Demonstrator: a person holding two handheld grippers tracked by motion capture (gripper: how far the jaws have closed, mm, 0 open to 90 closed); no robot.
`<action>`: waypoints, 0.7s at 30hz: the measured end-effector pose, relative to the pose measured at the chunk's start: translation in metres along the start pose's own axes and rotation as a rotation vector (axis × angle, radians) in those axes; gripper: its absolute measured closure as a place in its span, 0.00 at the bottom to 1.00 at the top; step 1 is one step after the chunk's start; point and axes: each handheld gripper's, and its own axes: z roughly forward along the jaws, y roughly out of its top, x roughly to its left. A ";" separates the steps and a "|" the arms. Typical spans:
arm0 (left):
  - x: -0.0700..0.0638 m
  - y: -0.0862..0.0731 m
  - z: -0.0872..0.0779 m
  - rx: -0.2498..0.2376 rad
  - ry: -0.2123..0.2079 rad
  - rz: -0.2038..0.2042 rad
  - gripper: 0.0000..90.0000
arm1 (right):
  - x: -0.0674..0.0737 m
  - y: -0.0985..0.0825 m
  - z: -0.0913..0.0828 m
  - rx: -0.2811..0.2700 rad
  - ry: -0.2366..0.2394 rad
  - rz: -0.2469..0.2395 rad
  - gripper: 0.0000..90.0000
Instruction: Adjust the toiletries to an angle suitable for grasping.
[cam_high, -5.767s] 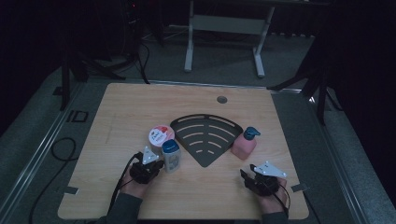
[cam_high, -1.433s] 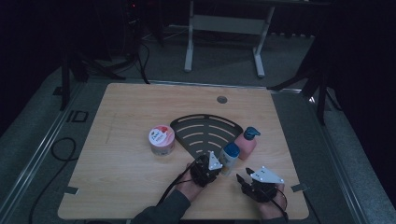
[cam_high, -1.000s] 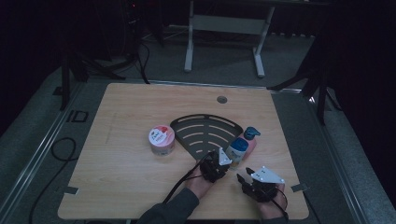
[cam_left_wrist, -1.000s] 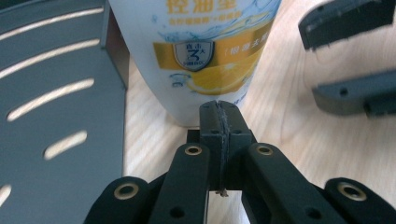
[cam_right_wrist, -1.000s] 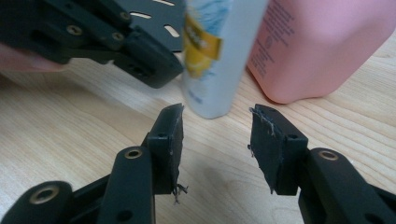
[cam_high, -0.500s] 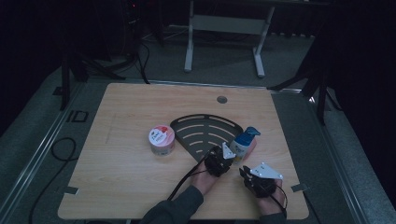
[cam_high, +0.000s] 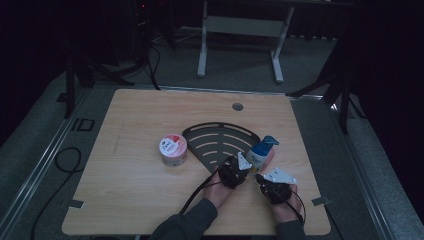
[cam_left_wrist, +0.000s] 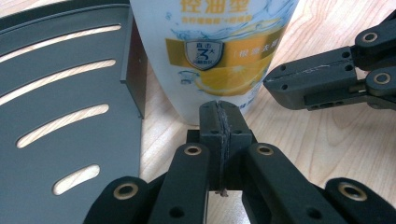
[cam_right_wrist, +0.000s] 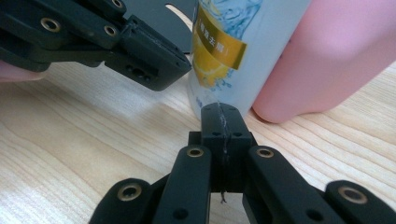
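Observation:
A white bottle with a blue cap and a yellow label stands upright at the right edge of the black fan-shaped tray. It leans against a pink bottle. My left gripper is shut and empty, with its tip at the white bottle's base. My right gripper has just been closing and is now shut with nothing between its jaws. Its tip sits just short of the white bottle, with the pink bottle behind to the right. The two grippers nearly meet.
A round pink and white jar stands left of the tray. The tray's raised rim lies just left of the white bottle. A round hole is set in the far part of the wooden table.
The left gripper has carried the white bottle from beside the jar rightward across the table to the pink bottle and no longer holds it. The right gripper has edged in toward the bottles.

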 end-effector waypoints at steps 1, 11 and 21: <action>0.001 0.000 0.000 0.000 0.000 -0.001 0.99 | 0.000 0.000 0.001 0.000 -0.001 -0.002 1.00; 0.011 -0.008 -0.020 -0.020 -0.024 0.001 0.89 | 0.011 0.003 -0.006 -0.030 0.028 -0.009 0.81; 0.033 -0.033 -0.051 -0.017 -0.014 -0.027 0.71 | 0.040 0.016 -0.002 -0.045 0.106 -0.059 0.63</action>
